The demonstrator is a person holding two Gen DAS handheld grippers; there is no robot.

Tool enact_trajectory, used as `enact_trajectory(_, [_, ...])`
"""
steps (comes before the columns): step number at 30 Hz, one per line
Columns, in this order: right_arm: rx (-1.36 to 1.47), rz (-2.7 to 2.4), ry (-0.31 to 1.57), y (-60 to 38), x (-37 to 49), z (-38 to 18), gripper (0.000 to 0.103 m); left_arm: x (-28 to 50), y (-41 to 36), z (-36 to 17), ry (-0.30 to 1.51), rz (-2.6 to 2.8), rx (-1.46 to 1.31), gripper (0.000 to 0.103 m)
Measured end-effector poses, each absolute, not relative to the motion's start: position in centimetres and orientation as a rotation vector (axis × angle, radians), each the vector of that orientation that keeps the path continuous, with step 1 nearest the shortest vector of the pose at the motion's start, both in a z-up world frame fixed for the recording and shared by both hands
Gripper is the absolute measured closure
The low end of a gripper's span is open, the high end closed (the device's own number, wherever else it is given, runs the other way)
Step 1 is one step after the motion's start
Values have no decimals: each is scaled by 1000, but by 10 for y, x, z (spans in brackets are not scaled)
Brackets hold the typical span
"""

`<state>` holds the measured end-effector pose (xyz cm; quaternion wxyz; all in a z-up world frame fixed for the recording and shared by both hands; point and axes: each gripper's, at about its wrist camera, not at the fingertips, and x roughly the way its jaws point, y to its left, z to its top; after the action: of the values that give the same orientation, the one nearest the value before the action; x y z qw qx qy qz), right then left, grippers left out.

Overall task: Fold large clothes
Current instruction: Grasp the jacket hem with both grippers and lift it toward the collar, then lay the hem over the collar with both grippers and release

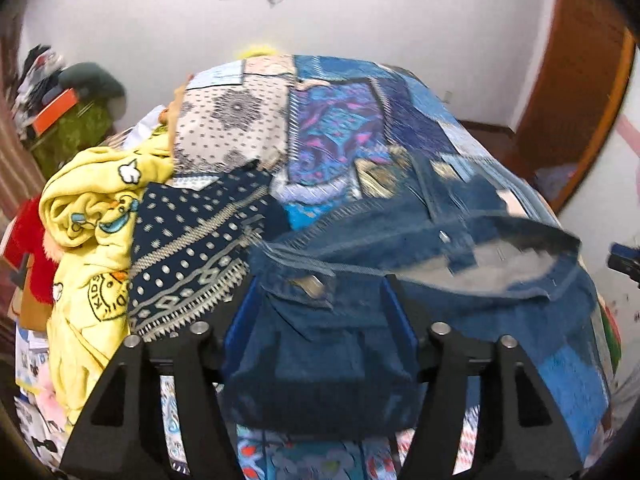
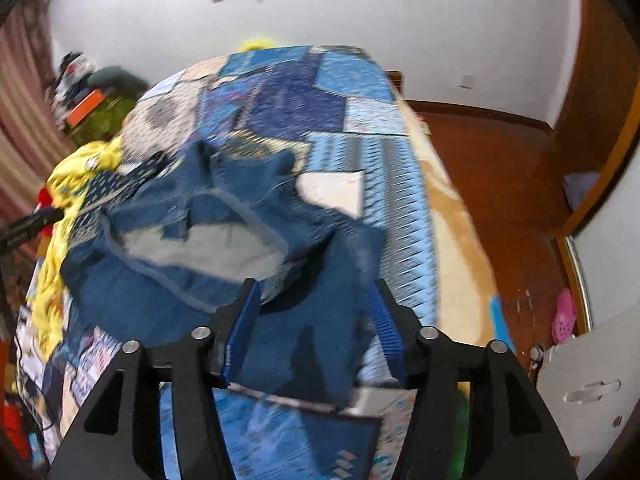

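Note:
A pair of blue jeans lies bunched on a bed with a blue patchwork cover. The waistband with its metal button sits between the fingers of my left gripper, whose jaws stand wide apart around the denim. In the right wrist view the jeans show their grey inner lining, and a denim edge lies between the wide-apart fingers of my right gripper. Both views are motion-blurred.
A yellow printed garment and a navy patterned cloth are piled at the bed's left. A red item lies beyond them. A wooden floor and a pink shoe lie to the right.

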<state>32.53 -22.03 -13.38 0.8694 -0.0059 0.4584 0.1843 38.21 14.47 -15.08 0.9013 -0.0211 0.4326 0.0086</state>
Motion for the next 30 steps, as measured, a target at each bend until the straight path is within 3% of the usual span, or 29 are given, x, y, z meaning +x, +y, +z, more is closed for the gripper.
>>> enact_trajectory(10, [-78, 500, 1064, -156, 310, -188, 48, 373, 94, -211, 1049, -99, -6, 37])
enact_trajectory(12, [-120, 492, 1061, -146, 314, -197, 39, 380, 89, -225, 1071, -96, -7, 33])
enact_trajectory(14, [-101, 517, 1086, -141, 319, -203, 16, 389, 87, -237, 1073, -91, -15, 27])
enact_trajectory(17, [-162, 509, 1089, -123, 326, -215, 12, 406, 89, -248, 1089, -78, -47, 22])
enact_trajectory(30, [-32, 295, 1078, -156, 433, -195, 17, 489, 118, -212, 996, 21, -7, 22])
